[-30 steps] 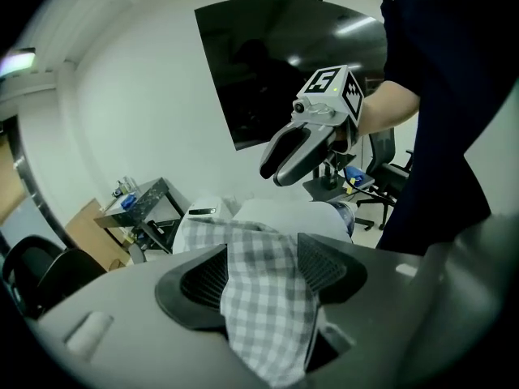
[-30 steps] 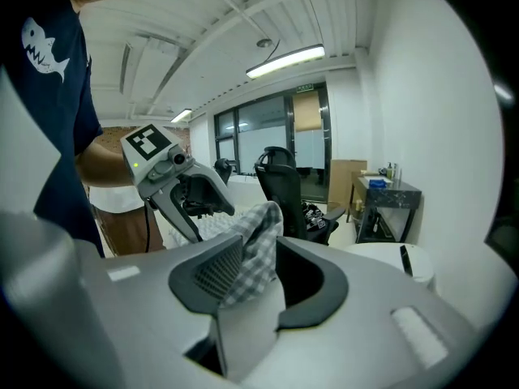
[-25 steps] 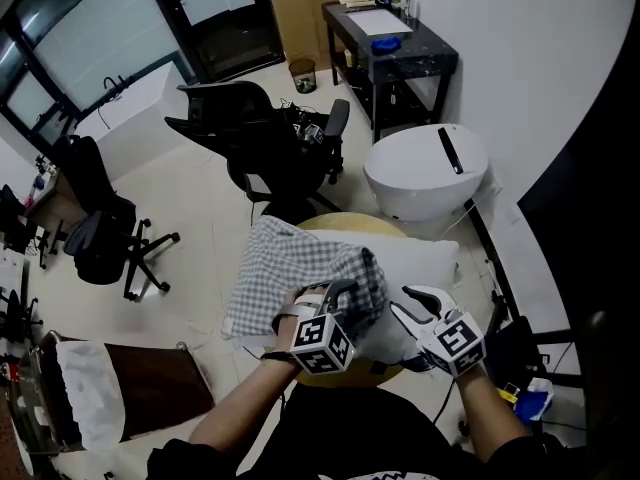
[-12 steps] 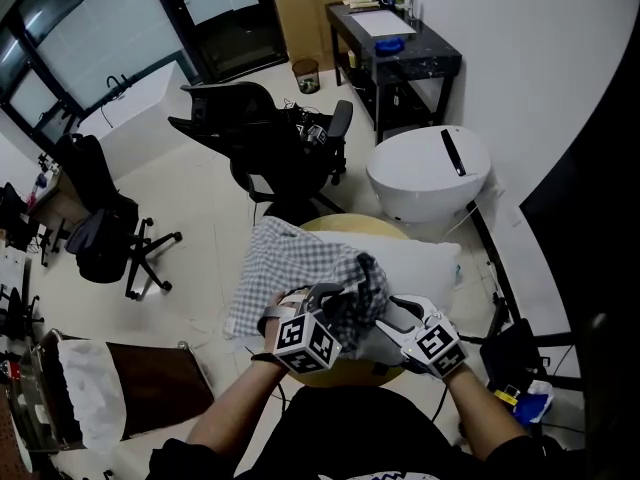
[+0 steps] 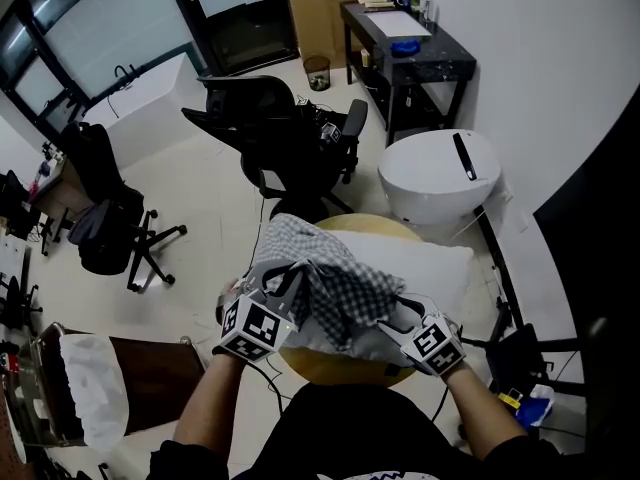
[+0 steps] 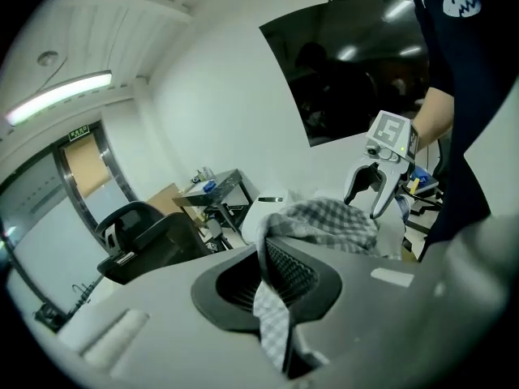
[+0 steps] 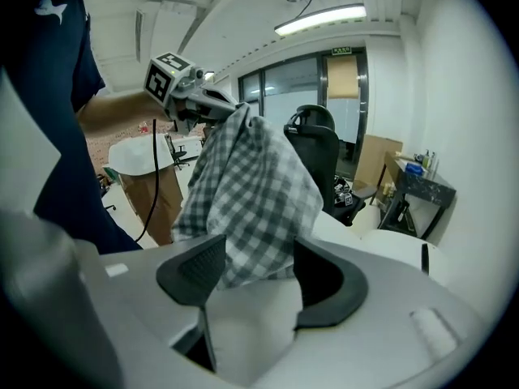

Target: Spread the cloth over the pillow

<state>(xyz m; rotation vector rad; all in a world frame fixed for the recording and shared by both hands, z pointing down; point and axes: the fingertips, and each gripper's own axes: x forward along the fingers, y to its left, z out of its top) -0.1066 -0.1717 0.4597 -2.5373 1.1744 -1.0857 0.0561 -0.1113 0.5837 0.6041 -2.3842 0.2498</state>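
left gripper point(image 5: 287, 278) clamps the checked cloth point(image 5: 335, 283), bunched at lower centre on the pillow point(image 5: 430, 266); right gripper point(image 5: 397, 310) has just been opening, cloth edge loose between its jaws; spreading barely begun

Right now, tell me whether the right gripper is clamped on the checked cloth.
No: the fingers of the right gripper have just been opening and stand wide apart, the checked cloth hanging unpressed between them.

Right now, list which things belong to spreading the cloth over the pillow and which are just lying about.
Job: cloth, pillow, left gripper shut on the cloth, right gripper just opening with cloth between its jaws.
Lying about: chairs, desk, wastebasket, cardboard.
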